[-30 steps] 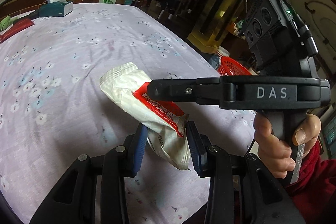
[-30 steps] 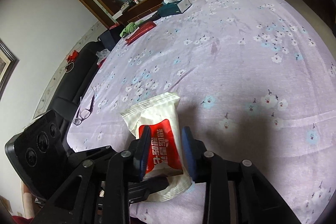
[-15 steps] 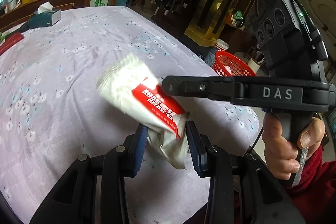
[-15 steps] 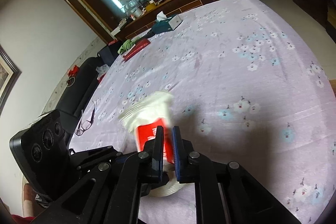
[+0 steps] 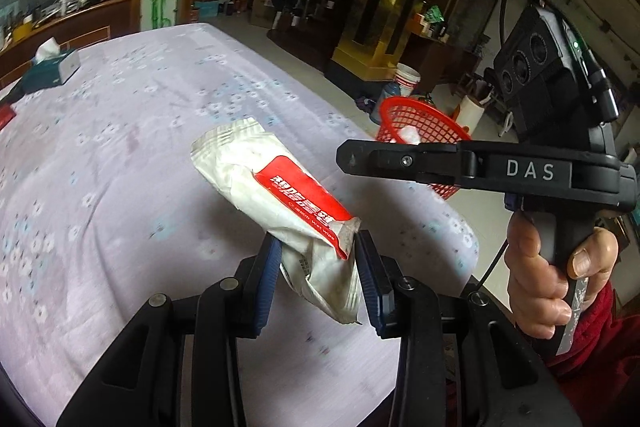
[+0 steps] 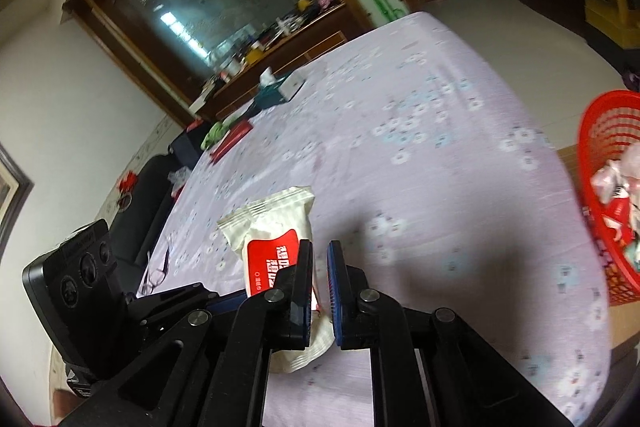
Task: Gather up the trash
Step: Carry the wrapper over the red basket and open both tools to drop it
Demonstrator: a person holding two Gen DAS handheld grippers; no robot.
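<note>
The left gripper [image 5: 318, 271] grips the wet-wipe packet [image 5: 280, 195] above the table [image 5: 120, 155], the right gripper [image 6: 319, 277] is nearly closed and empty, so next comes carrying it to the red basket [image 5: 424, 131].

left gripper [image 5: 318, 279] clamped on the wet wipe pack [image 5: 280, 199]; right gripper [image 6: 319, 279] nearly closed, empty, gripped by a hand [image 5: 552, 275].
</note>
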